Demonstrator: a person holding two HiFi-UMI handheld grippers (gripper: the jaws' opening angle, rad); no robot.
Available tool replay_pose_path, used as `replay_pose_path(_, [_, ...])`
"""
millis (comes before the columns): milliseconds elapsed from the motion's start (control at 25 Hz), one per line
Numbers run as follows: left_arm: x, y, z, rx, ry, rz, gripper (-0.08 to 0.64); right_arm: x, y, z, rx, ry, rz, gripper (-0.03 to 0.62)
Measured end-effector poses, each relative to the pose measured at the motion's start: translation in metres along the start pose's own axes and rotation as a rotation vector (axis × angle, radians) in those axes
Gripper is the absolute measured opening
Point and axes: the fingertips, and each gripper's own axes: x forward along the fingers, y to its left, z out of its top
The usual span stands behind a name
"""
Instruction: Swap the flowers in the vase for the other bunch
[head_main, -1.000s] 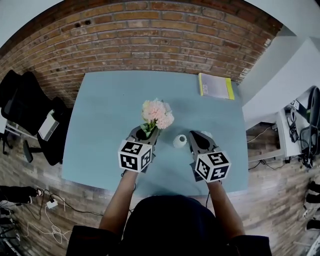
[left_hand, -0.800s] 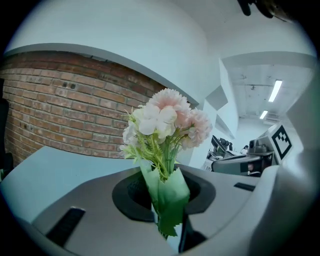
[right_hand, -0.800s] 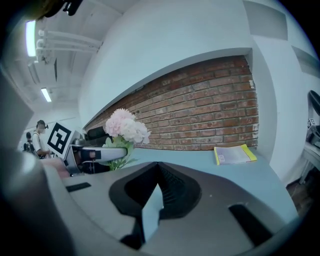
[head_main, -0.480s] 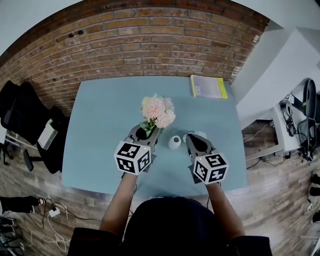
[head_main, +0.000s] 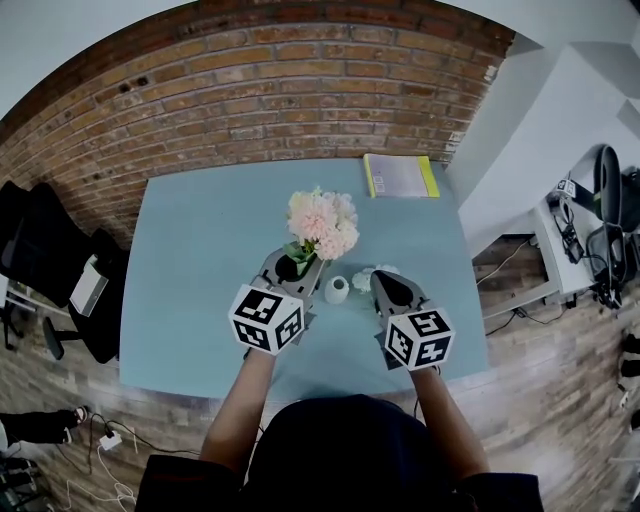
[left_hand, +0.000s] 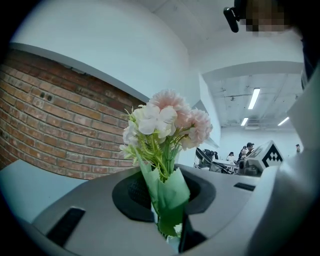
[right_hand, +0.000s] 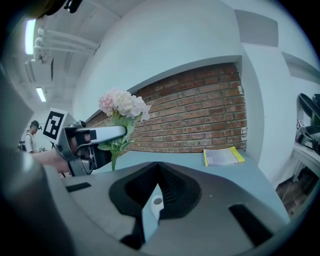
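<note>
A bunch of pale pink flowers (head_main: 322, 222) with green-wrapped stems (left_hand: 169, 199) stands upright in my left gripper (head_main: 291, 268), which is shut on the stems. A small white vase (head_main: 337, 290) with nothing in it stands on the blue table (head_main: 200, 260), just right of that gripper. My right gripper (head_main: 384, 283) is shut with nothing in it, right of the vase. In the right gripper view the vase (right_hand: 157, 202) shows through the slit between the closed jaws, with the pink flowers (right_hand: 123, 104) and left gripper (right_hand: 92, 137) to the left. A whitish bunch (head_main: 372, 273) lies by the right gripper.
A yellow-edged book (head_main: 400, 176) lies at the table's far right corner, also in the right gripper view as the book (right_hand: 223, 156). A brick wall (head_main: 300, 90) runs behind the table. Black chairs (head_main: 50, 260) stand to the left and a desk with cables (head_main: 590, 220) to the right.
My left gripper has lifted the pink bunch and carried it right, closer to the vase. The right gripper has shifted only slightly. The head view has swung, so the table sits further left.
</note>
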Motion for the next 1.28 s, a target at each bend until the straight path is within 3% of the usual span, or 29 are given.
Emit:
replay_pose_path(760, [0.044,-0.037,0.015,-0.019,-0.131,-0.186,0.08,-0.014,-0.041,-0.007,0.032,0.02,-0.081,0.012])
replay_pose_path(1280, [0.063,-0.032,0.002,-0.025,-0.16,-0.205,0.08,-0.018,-0.055,-0.017,0.04,0.048,-0.134,0.012])
